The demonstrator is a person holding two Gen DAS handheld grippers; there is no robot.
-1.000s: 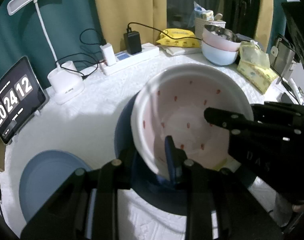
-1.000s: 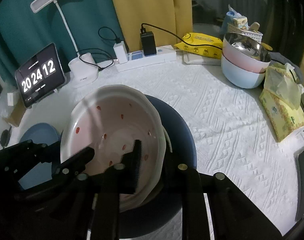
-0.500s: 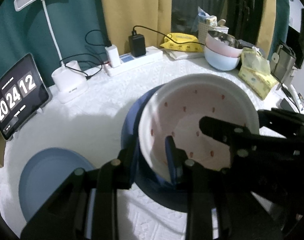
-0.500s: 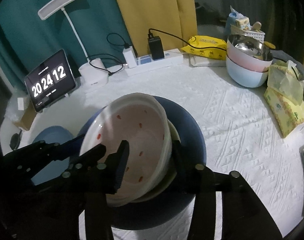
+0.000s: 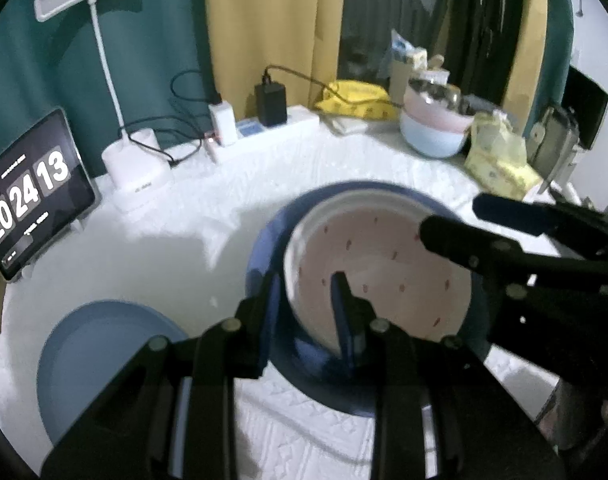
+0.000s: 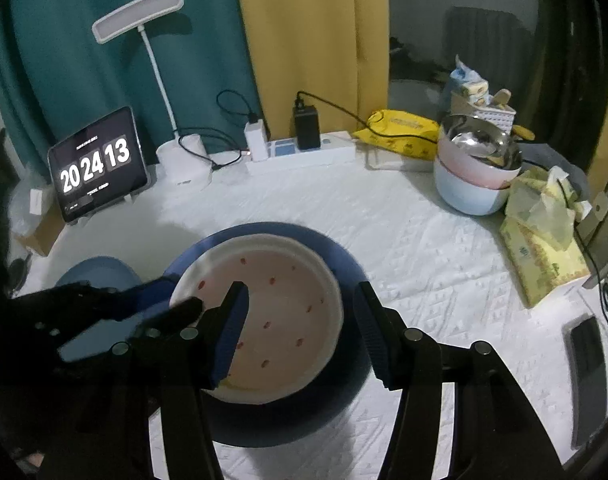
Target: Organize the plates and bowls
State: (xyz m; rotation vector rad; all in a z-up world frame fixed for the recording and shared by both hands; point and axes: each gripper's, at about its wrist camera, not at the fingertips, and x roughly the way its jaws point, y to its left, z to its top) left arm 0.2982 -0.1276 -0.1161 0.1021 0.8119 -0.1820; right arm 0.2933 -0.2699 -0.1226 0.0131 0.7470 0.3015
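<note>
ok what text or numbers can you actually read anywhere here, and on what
"20 24 13": big white flip-clock digits on the black tablet screen propped at the table's back left.
Small lines above and below those digits: too blurred to read.
Print on the yellow tissue pack: too blurred.

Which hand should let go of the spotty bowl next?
Left. The left gripper is clamped on the bowl's rim as it sits on the dark plate. The right gripper is opening, pads off it.
</note>
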